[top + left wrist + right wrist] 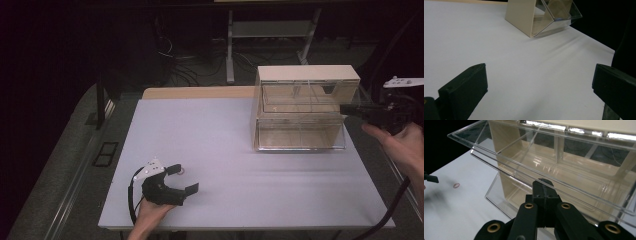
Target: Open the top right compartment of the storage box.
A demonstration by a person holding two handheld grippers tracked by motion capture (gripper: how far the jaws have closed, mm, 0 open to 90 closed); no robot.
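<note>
Right gripper, jaws pressed together, touches the upper clear plastic bin's rim, frame centre; left gripper gapes wide over the white table.

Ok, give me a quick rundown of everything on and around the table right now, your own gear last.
table: one, white top, centre of the high view.
bin cabinet: one, beige frame, far right part of the table.
bins: two, clear plastic, stacked in the cabinet, both tilted open toward the front.
small ring: one, reddish, on the table near the left claw.
cables and stand legs: several, dark and grey, on the floor behind the table.
left claw: one, black, resting at the near left of the table, jaws apart, nothing between them.
right claw: one, black, jaws together, tip at the front edge of the upper bin; contact unclear.
hands: two, each holding a claw.
</note>
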